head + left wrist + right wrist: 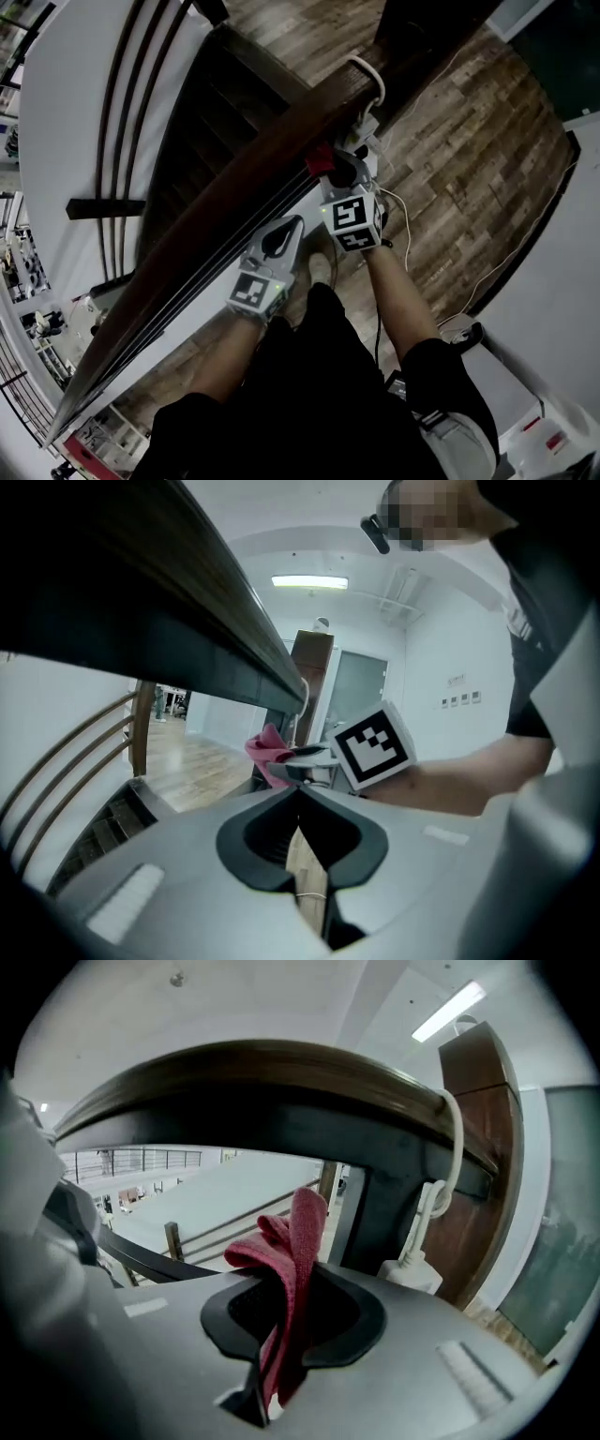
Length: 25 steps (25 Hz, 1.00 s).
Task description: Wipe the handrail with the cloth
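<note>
Wood-plank floor [450,141] lies below a stair landing. The red cloth [295,1269] is clamped between the jaws of the right gripper [345,174], just under the dark handrail [234,187] near its end. The left gripper [300,797], jaws together on nothing, hangs beside the rail

Handrail [272,155]: dark brown wood, long, rounded top, glossy. Runs diagonally from lower left to upper right in head view, sloping along staircase.

Cloth [292,1260]: red-pink, small, folded and bunched. Pinched between jaws of right claw [291,1312], free end sticking up. Sits just under handrail's edge, near its upper end; contact unclear.
</note>
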Tool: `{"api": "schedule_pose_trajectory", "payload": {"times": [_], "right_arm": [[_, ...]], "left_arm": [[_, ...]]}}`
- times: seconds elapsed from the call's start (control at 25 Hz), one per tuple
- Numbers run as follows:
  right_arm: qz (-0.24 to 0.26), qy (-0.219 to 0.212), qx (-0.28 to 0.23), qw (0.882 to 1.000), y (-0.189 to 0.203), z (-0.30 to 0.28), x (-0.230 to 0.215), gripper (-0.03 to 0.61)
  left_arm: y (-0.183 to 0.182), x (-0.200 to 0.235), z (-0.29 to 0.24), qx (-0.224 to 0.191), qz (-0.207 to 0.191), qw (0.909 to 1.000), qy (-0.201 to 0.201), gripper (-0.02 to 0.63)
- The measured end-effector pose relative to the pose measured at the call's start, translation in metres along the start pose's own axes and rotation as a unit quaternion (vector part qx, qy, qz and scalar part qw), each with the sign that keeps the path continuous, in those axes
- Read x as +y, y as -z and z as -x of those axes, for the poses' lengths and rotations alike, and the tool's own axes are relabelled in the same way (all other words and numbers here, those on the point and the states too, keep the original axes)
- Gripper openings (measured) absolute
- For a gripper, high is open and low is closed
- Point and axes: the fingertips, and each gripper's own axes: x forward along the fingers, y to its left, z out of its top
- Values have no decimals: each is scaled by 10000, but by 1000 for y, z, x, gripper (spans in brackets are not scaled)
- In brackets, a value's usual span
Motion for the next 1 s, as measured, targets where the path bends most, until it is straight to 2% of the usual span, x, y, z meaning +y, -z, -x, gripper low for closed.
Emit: {"api": "schedule_pose_trajectory", "payload": {"times": [0.16,0.28,0.4,0.68,0.8,1.0], "right_arm": [[462,194,21,9987,2,-21,2,51],[686,519,-60,9963,1,-25,1,51],[746,666,89,9950,8,-31,-3,51],[-11,137,501,9986,17,-43,3,51],[-96,-23,605,9981,18,-47,6,51],[-121,-200,687,9974,23,-44,11,51]], "left_arm": [[2,3,0,70,9,9999,-110,0],[7,6,5,150,23,9995,-290,0],[12,9,7,220,75,9988,-426,0],[24,18,11,181,170,9976,-645,0],[30,24,12,90,184,9968,-767,0],[39,36,21,190,291,9925,-1175,0]]}}
